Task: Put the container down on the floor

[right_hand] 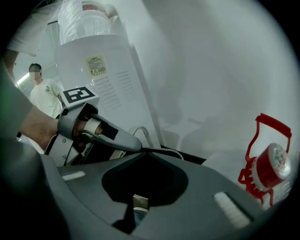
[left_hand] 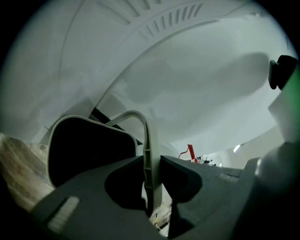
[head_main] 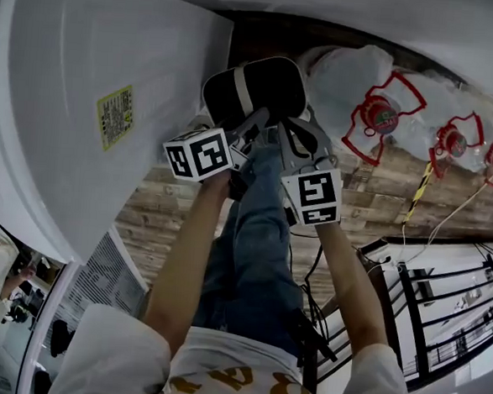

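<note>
The black container point(head_main: 258, 87) hangs in the air above the wooden floor point(head_main: 157, 215), close beside a tall white appliance point(head_main: 85, 96). The left gripper point(left_hand: 151, 165) is clamped on the container's pale handle point(left_hand: 149, 140). The right gripper point(right_hand: 143, 151) has its jaws pressed together at the container's rim, seemingly pinching it.

Print on yellow label point(head_main: 114, 115) too small to read — container point(head_main: 258, 87) interior dark, contents unclear.
</note>
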`<state>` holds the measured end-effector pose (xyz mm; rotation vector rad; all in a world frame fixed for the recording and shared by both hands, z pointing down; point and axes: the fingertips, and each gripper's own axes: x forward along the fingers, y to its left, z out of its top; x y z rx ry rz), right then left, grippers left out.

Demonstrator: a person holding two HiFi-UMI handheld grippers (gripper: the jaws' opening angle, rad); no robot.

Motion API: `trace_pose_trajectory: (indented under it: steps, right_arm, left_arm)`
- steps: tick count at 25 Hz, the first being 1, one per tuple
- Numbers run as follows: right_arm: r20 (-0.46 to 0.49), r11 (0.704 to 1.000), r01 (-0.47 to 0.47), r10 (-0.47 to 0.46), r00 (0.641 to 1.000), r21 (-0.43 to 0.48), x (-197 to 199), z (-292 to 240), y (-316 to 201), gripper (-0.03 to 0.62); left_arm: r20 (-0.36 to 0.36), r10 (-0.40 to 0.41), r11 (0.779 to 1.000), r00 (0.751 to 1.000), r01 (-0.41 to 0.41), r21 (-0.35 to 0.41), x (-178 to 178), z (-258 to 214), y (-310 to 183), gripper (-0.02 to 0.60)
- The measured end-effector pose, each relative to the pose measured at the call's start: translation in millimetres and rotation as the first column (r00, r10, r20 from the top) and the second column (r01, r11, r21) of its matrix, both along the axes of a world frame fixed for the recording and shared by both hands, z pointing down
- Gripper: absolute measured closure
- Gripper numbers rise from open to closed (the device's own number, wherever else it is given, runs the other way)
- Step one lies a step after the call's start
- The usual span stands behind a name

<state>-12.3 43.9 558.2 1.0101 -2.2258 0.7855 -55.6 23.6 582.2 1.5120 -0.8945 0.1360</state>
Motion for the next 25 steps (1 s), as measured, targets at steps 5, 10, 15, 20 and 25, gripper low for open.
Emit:
trace_pose_trajectory:
  steps: [5, 10, 15, 20, 25]
  right_arm:
    - [-0.017, 0.999, -0.023, 0.023, 1.0, -0.034, 0, 19, -4, 0.565]
    - [-0.017, 0.998, -0.006, 0.005, 1.0, -0.065, 1, 32, -2, 0.565]
    - [-0.017, 0.996, -0.02, 0.018, 1.0, -0.089, 3, 41, -1, 0.565]
    - [-0.006, 0.995, -0.012, 0.012, 1.0, -0.1, -3, 47, 5, 0.565]
    - [-0.02, 0.994, -0.003, 0.0, 1.0, -0.11, -2, 51, 5, 0.565]
  left_arm:
    - [0.02, 0.015, 1.0, 1.0, -0.015, -0.016, 1, 15, 4, 0.502]
    - [0.018, 0.01, 0.999, 1.0, -0.01, -0.033, -1, 36, 1, 0.502]
    - [0.01, 0.001, 0.997, 1.0, -0.001, -0.083, -1, 65, 4, 0.502]
    - [0.04, 0.031, 0.994, 0.999, -0.027, -0.11, 0, 93, 1, 0.502]
    - [0.062, 0.069, 0.992, 0.996, -0.062, -0.115, 0, 107, 0, 0.502]
